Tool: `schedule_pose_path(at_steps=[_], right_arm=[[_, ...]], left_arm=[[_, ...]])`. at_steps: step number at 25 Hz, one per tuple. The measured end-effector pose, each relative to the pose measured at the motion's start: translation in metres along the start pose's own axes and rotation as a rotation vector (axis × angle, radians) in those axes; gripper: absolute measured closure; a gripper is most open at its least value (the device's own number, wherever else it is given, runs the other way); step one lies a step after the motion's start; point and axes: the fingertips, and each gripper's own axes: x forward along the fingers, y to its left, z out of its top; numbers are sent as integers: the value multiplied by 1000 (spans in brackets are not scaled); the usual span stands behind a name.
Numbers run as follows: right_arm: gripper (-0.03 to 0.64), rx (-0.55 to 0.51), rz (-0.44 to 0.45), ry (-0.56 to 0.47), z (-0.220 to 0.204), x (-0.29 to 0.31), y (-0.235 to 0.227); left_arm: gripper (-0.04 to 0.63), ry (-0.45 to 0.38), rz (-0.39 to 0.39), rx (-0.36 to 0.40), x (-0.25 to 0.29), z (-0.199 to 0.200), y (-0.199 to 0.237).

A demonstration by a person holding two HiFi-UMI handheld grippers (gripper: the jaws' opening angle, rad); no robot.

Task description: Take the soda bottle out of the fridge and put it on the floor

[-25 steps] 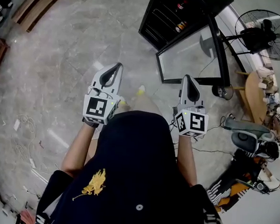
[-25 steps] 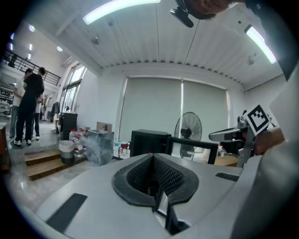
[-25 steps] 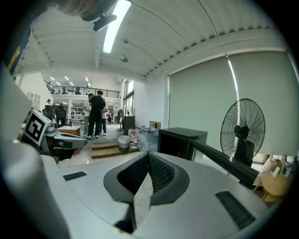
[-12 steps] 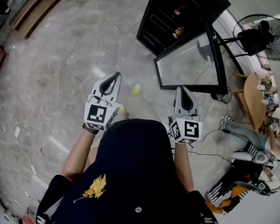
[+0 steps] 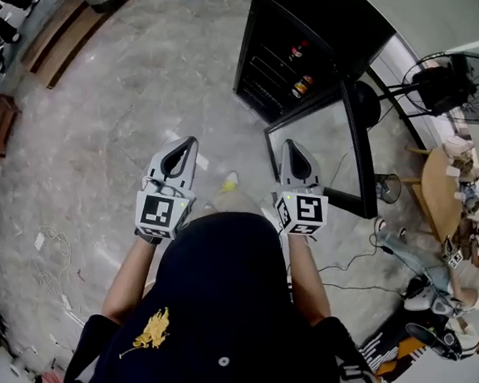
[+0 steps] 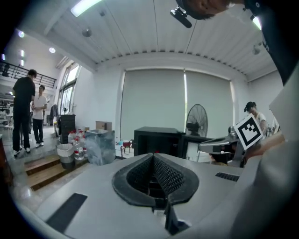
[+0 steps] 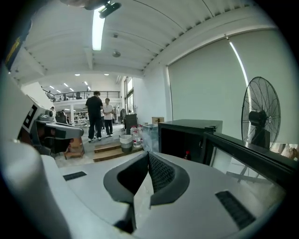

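Note:
The black fridge [image 5: 314, 37] stands ahead with its glass door [image 5: 323, 147] swung open toward me. On its shelves I see a dark bottle with a red cap [image 5: 299, 49] and a second bottle [image 5: 302, 87] lower down. The red cap [image 7: 188, 154] also shows in the right gripper view. My left gripper [image 5: 186, 141] and right gripper [image 5: 295, 143] are held side by side in front of my body, short of the fridge. Both are shut with nothing between the jaws. The right one points at the open door's edge.
A standing fan [image 5: 453, 74] and a round wooden table [image 5: 443, 171] are right of the fridge. Cables [image 5: 356, 263] trail on the floor at the right. Two people [image 7: 100, 114] stand far off by wooden steps [image 6: 44, 168] and a bin [image 6: 65, 151].
The fridge and its door have come nearer and more into view as I stepped toward it. Both grippers have stayed shut and side by side.

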Motion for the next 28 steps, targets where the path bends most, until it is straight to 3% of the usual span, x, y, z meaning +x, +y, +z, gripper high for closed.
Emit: schedule_pose_path(at_steps=[11, 17, 22, 28], right_arm=[[620, 1, -19, 62, -18, 137, -46], [620, 22, -175, 58, -10, 216, -87], [613, -7, -308, 107, -20, 285, -125], [438, 26, -426, 250, -62, 353, -185]], left_arm=[[577, 3, 44, -86, 79, -5, 34], [577, -7, 12, -71, 90, -10, 49], [577, 17, 1, -121, 84, -22, 80], [577, 84, -8, -125, 82, -35, 107]])
